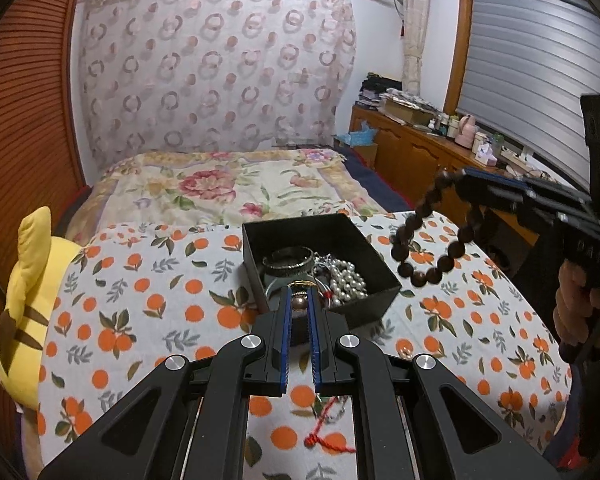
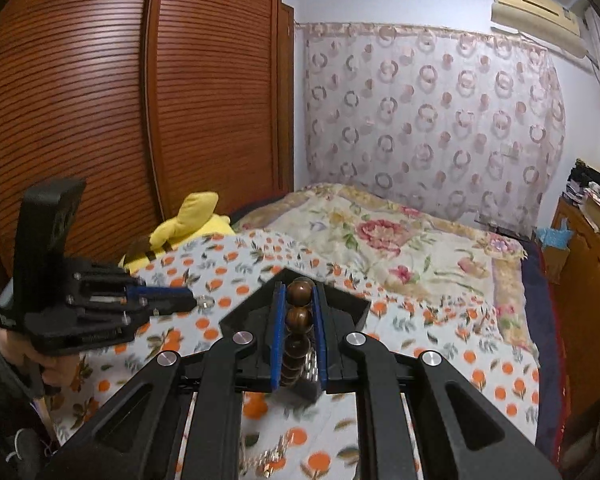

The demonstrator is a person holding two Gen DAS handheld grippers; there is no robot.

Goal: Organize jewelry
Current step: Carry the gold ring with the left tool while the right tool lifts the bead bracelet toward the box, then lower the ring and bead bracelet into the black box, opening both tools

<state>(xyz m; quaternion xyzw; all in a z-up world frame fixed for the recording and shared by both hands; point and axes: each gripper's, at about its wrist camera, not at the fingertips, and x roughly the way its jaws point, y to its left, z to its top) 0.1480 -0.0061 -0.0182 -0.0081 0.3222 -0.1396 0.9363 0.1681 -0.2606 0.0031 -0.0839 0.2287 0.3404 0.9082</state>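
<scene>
Jewelry is what we're sorting, and most of it sits heaped in the black box (image 1: 320, 264) on the orange-print cloth (image 1: 148, 288): a metal bangle (image 1: 290, 260) toward the back, a tangle of pearl beads (image 1: 346, 282) at the right, smaller bits underneath that we can't make out. One piece is out of the heap: the dark wooden bead bracelet (image 1: 424, 236) hangs in the air just right of the box, and our right gripper (image 2: 300, 300) is clamped on it, blue pads pinching a couple of the round beads while the loop dangles free below. Holding it by the beads near the top looks sensible, since the strand drapes under its own weight and stays clear of the pearls. Our left gripper (image 1: 298, 300) sits low at the near edge of the box, jaws nearly together; a small round brown piece shows between the tips, but whether it is pinched or simply lies in the box behind them we can't tell. In the right wrist view something small and silvery glints at that gripper's tip, too tiny to name. A red cord (image 1: 324, 428) lies on the cloth beneath the left gripper, outside the box. A yellow plush toy (image 1: 28, 300) rests at the cloth's far left edge, well apart from the work.
</scene>
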